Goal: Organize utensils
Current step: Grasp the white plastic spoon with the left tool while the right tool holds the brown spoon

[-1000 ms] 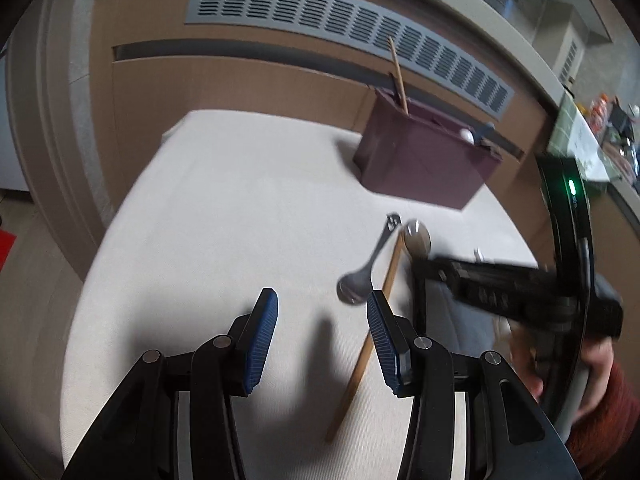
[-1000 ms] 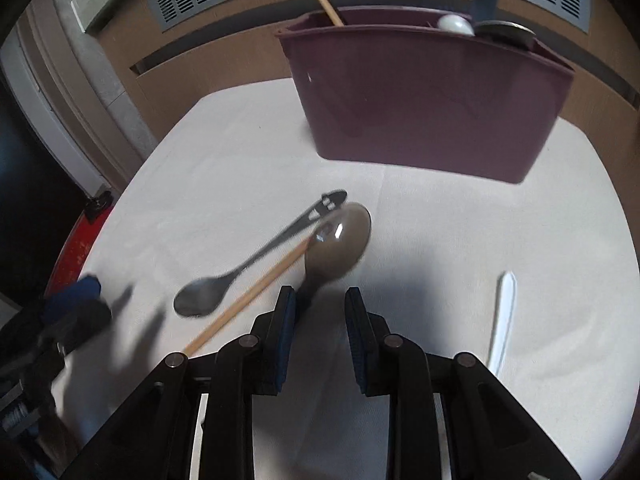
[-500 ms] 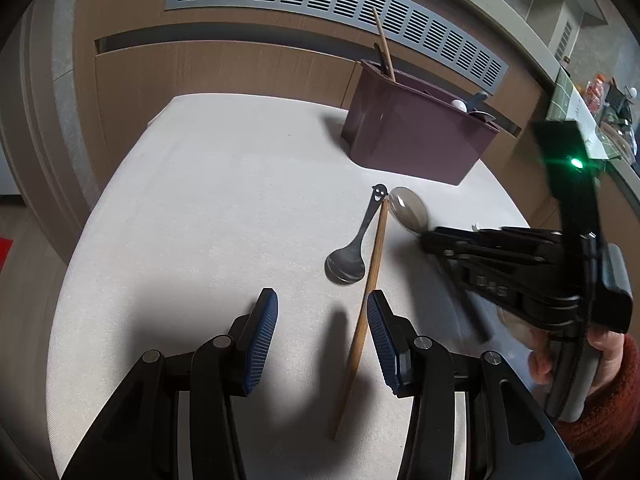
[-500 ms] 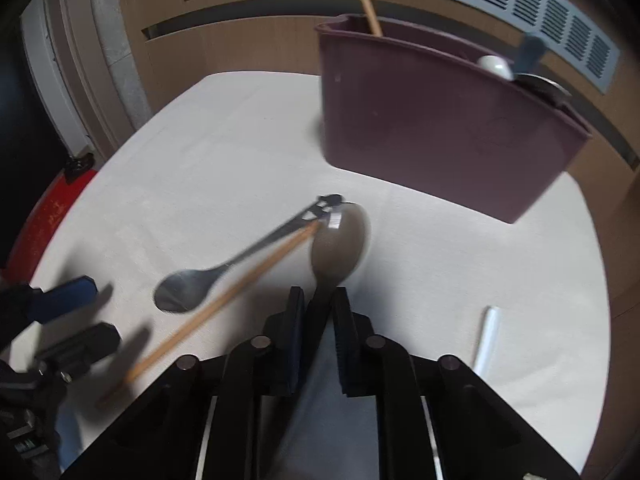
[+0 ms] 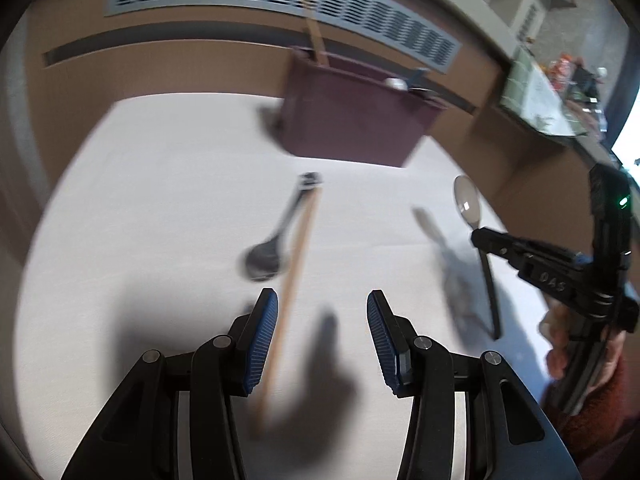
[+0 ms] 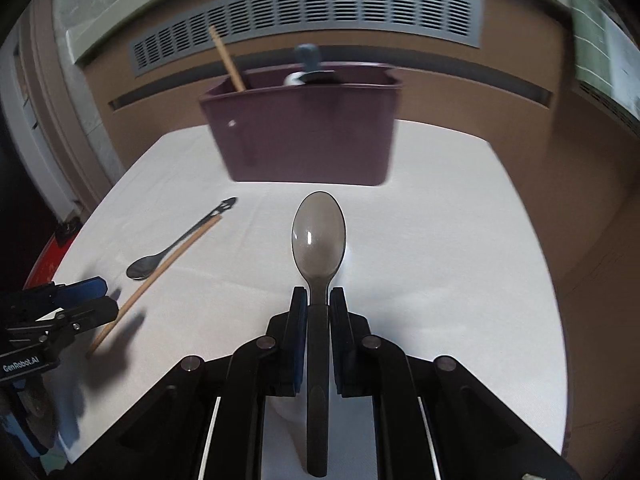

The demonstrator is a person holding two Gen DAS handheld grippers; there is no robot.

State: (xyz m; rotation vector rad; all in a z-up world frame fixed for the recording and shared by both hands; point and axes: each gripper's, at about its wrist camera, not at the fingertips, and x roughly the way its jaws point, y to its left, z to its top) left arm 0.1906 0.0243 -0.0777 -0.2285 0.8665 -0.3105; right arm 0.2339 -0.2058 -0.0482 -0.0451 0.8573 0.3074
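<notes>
My right gripper point(image 6: 319, 300) is shut on the handle of a grey plastic spoon point(image 6: 319, 238) and holds it off the table, bowl pointing at the maroon utensil bin point(image 6: 304, 132). The bin holds a wooden chopstick point(image 6: 228, 58) and other utensils. In the left wrist view the right gripper point(image 5: 480, 236) and the spoon point(image 5: 467, 202) are at the right, with the bin point(image 5: 352, 120) at the back. My left gripper point(image 5: 318, 324) is open and empty above the near end of a loose wooden chopstick point(image 5: 294, 276). A dark metal spoon point(image 5: 280, 234) lies beside it.
The white table point(image 5: 160, 200) ends at rounded edges on the left and right. A wood-panelled wall with a grey vent grille point(image 6: 304, 16) stands right behind the bin. A cluttered counter point(image 5: 560, 92) is at the far right. The left gripper point(image 6: 60, 312) shows at the right view's left edge.
My right gripper closed on the grey spoon, lifted it off the table and swung to face the bin. My left gripper shifted right, so the loose chopstick now sits by its left finger.
</notes>
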